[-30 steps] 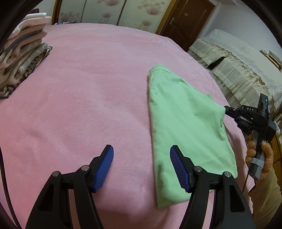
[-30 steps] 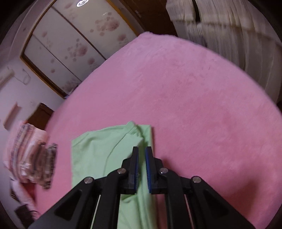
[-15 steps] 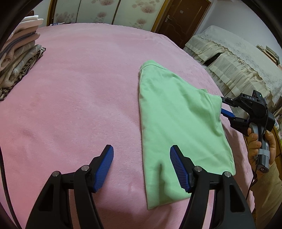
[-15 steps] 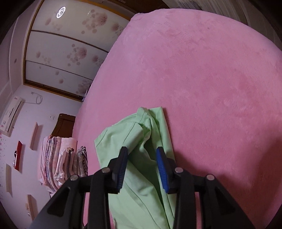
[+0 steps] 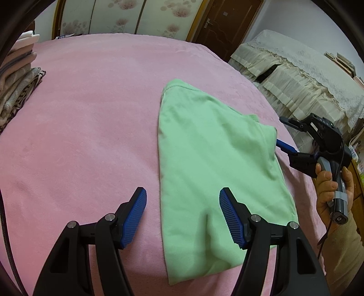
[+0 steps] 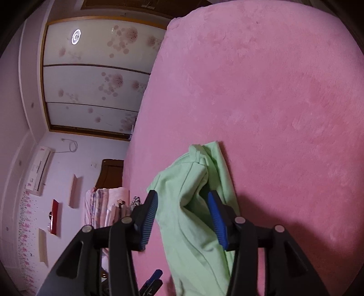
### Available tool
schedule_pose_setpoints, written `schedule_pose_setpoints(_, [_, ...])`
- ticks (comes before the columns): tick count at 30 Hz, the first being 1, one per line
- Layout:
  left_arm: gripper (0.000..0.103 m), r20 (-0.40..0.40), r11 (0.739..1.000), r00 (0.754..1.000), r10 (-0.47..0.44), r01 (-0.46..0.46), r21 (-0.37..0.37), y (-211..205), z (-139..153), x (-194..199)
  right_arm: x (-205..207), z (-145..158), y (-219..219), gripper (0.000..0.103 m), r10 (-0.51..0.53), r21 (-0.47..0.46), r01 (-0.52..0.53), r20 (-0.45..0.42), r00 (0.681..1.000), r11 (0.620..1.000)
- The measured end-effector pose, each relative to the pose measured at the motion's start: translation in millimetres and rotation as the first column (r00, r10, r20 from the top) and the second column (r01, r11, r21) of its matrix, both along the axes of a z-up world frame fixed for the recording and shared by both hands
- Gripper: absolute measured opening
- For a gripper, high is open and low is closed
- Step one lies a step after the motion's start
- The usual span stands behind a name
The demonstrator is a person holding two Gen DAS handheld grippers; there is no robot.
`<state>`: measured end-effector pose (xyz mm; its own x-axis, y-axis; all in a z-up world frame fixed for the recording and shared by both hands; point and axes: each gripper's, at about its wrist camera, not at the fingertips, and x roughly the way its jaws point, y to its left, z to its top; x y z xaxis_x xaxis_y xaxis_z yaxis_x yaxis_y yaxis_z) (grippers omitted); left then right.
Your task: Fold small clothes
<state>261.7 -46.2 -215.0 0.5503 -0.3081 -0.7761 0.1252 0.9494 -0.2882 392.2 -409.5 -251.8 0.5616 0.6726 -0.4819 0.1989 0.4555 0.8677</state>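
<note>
place: a bedroom in a home
bed: a wide bed under a pink plush blanket (image 5: 91, 118) fills most of both views and serves as the work surface
wardrobe: sliding wardrobe doors (image 6: 91, 75) with pale panels, printed blossoms and wooden frames stand at the far end of the bed
door: a dark brown wooden room door (image 5: 227, 20) with a handle, far right of the wardrobe
second bed or couch: a piece of furniture under a cream ruffled lace cover (image 5: 295, 77) on the right
laundry: a stack of folded clothes (image 5: 18, 75) at the far left edge of the bed
wall: a wall-mounted air conditioner (image 6: 38, 170) and small wall shelves (image 6: 75, 191) on a pale wall
</note>
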Motion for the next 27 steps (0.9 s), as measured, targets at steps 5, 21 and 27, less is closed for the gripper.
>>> schedule_pose_setpoints(5, [0.065,-0.012,1.0,1.0,0.002,-0.002,0.001,-2,-4,-2,14,-3,8,0.053,0.054,-0.032,-0.053,0.009,0.999,0.998])
schedule_pose_setpoints(21, [0.065,0.025,0.998,0.998,-0.059,0.059,-0.001,-21,1,4,38,41,58,0.005,0.278,-0.532,-0.162,0.145,0.95,0.831])
schedule_pose_setpoints(27, [0.065,0.005,0.997,0.998,-0.07,0.07,0.038,-22,-10,-1,49,31,83,0.012,0.331,-0.834,-0.17,0.016,0.944,0.525])
